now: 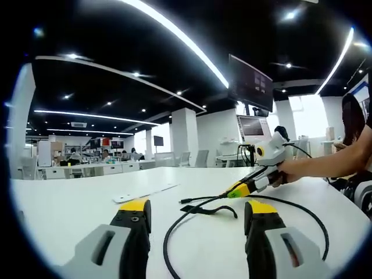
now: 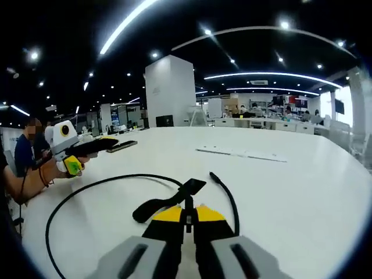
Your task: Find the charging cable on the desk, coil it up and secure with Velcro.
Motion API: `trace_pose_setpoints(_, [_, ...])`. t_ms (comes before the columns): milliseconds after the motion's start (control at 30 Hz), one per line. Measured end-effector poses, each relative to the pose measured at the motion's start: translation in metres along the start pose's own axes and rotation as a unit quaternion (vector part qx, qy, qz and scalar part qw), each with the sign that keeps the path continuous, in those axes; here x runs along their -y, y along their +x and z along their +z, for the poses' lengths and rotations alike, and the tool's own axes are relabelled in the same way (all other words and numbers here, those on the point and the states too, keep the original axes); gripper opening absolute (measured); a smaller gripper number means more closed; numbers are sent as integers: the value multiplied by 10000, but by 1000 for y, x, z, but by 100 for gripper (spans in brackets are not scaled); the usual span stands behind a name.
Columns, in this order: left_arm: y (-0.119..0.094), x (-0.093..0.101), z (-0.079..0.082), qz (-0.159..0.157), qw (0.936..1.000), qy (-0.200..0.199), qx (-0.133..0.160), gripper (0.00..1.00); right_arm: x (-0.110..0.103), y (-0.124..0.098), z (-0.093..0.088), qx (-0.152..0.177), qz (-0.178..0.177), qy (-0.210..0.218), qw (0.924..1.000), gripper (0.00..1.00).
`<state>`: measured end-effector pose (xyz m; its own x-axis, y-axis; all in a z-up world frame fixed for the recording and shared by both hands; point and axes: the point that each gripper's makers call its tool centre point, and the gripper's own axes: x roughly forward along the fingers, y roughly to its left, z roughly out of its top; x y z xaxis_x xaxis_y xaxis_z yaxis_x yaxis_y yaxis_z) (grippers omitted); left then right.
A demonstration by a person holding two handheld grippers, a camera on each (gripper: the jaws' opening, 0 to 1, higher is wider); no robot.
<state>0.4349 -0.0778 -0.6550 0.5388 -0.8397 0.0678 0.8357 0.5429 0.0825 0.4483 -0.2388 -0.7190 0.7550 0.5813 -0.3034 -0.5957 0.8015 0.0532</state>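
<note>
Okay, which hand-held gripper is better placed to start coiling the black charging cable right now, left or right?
Right. The right hand-held gripper is already closed on the cable beside its Velcro strap; the left hand-held gripper is open above the table, holding nothing.

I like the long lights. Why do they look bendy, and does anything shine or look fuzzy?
In the left gripper view the ceiling light strips curve because the fisheye lens bends them, and the window glares white. In the right gripper view the strips arc too, the white desk has a soft sheen, the black cable stays sharp, and the far desks look fuzzy.
</note>
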Motion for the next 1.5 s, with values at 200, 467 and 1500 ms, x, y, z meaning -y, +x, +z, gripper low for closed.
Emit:
trace_pose_setpoints(200, [0,-1,0,32,10000,-2,8,65,3,-8,-2,-21,-85,10,10000,8])
trace_pose_setpoints(467, [0,0,-1,13,10000,0,-7,64,6,-16,-10,-31,-195,46,9998,8])
trace_pose_setpoints(1500, [-2,0,0,26,10000,20,9,64,5,-41,-24,-217,-358,-59,9991,8])
